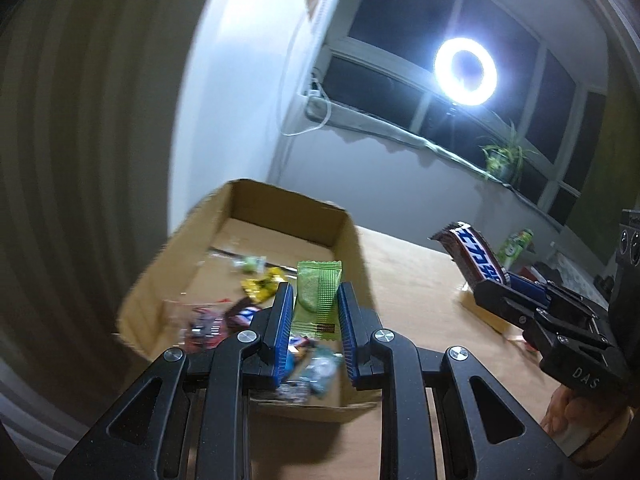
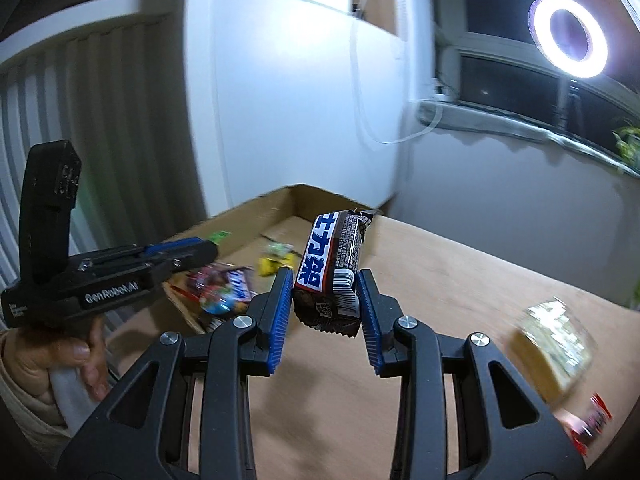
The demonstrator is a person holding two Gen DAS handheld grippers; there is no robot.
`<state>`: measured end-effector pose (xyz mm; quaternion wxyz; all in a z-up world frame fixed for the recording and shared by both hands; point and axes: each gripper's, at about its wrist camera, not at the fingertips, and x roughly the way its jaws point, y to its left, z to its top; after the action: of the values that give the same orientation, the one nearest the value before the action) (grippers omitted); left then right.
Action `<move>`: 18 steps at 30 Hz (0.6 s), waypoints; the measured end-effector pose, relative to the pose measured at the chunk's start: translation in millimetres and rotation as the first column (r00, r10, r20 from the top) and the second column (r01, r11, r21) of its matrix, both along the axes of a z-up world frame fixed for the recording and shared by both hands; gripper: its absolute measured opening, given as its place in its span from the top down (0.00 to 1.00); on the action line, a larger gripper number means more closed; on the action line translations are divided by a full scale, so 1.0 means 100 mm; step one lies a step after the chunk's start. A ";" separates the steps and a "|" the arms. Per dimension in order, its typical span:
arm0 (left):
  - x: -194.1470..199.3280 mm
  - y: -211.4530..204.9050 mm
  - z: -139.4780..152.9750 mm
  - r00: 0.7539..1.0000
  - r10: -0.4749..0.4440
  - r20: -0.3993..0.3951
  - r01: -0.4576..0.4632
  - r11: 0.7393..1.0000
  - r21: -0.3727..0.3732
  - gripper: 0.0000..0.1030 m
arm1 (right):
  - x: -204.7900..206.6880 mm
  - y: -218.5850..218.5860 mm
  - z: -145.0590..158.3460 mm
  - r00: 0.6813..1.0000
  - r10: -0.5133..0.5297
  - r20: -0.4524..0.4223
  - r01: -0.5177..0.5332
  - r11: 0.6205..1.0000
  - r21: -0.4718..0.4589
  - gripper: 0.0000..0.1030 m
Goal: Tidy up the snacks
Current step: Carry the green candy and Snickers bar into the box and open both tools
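Note:
My left gripper (image 1: 314,292) is shut on a green snack packet (image 1: 318,296) and holds it above the open cardboard box (image 1: 160,276). The box holds several wrapped snacks, among them a yellow one (image 1: 262,286). My right gripper (image 2: 325,280) is shut on a brown chocolate bar with a blue and white label (image 2: 332,268), held above the wooden table right of the box (image 2: 260,208). In the left wrist view the right gripper (image 1: 496,286) shows with the bar (image 1: 476,256). In the right wrist view the left gripper (image 2: 200,250) shows over the box.
A clear-wrapped yellowish snack (image 2: 556,340) and a red packet (image 2: 592,420) lie on the wooden table (image 2: 440,280) at the right. A green packet (image 1: 516,244) stands at the table's far side. A ring light (image 1: 466,70) and a potted plant (image 1: 502,160) are by the window.

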<state>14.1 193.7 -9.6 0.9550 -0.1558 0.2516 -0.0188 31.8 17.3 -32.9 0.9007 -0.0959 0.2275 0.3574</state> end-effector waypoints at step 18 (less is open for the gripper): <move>0.08 0.38 -0.15 0.998 0.035 -0.043 -0.038 0.997 -0.071 0.40 | 0.29 0.72 -0.04 0.998 0.068 -0.010 -0.068 0.997 -0.022 0.46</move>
<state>22.4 231.7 -24.6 0.9436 -0.1951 0.2676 -0.0070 60.7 89.1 -37.0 0.8859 -0.1120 0.2322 0.3857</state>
